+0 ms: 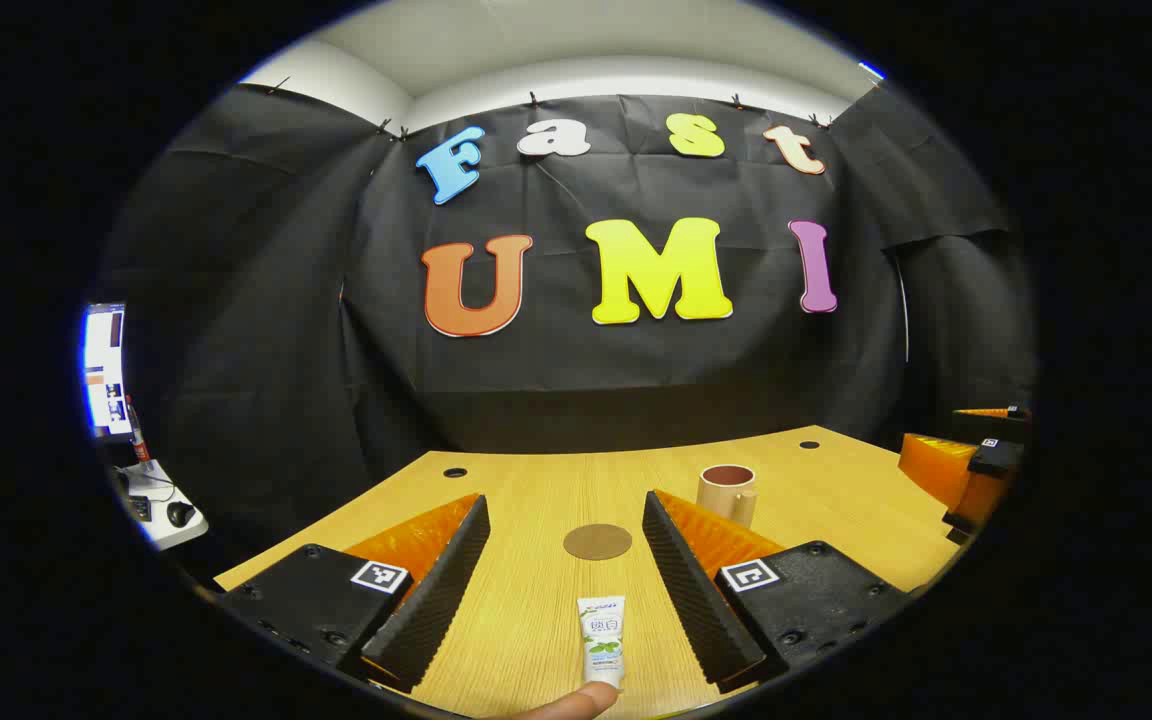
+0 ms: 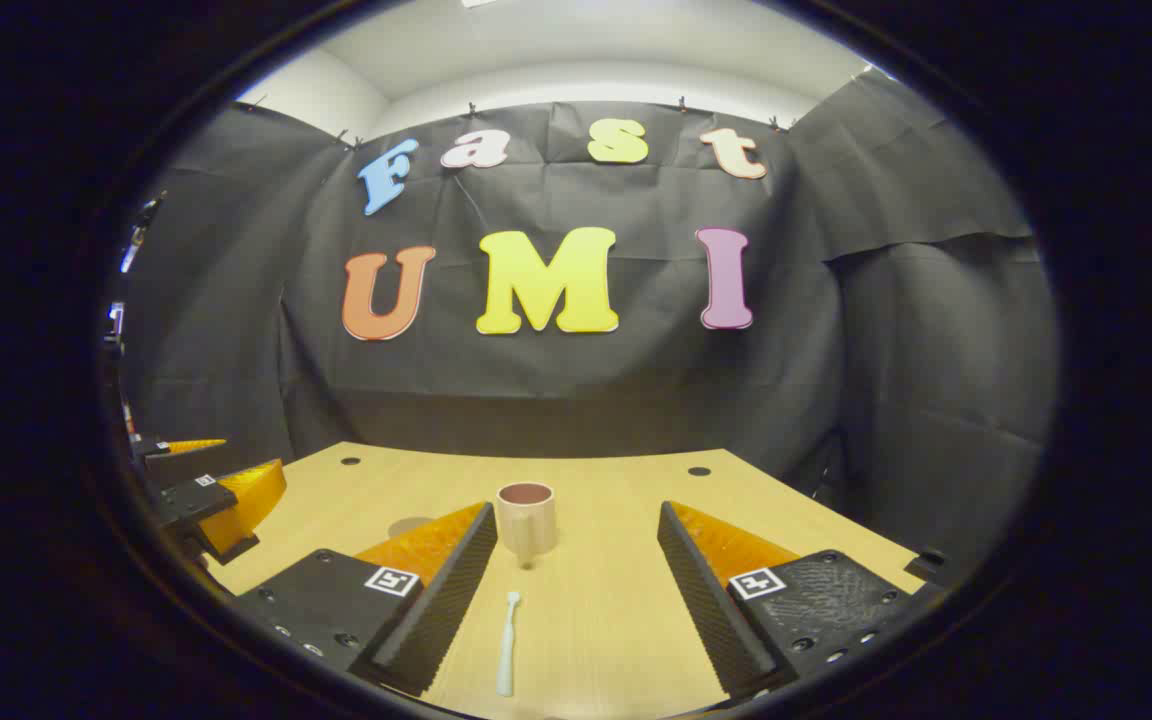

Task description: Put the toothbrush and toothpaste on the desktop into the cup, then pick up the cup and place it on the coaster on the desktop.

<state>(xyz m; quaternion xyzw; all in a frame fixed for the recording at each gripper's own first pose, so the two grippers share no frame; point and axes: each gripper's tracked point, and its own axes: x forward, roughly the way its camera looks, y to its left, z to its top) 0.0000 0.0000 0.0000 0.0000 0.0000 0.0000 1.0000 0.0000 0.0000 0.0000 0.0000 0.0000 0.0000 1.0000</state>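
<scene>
Toothpaste (image 1: 602, 640) lies flat near the desktop's (image 1: 836, 520) front edge, between the left gripper's (image 1: 566, 575) wide-open fingers; the toothbrush (image 2: 508, 642) lies likewise within the right gripper's (image 2: 576, 590) spread fingers, neither touched. Risk, as I judge it: both lie low and slim, so closing fingers may scrape wood or skid them. Cup (image 2: 526, 518) and coaster (image 1: 597, 541) stand mid-desktop, open room all round.

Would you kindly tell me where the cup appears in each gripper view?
Left gripper view: the cup stands right of centre, beyond the right finger, on the desk.
Right gripper view: the cup stands near centre, between the fingers, beyond the toothbrush.
Shared landmark: the desk's far edge.
</scene>
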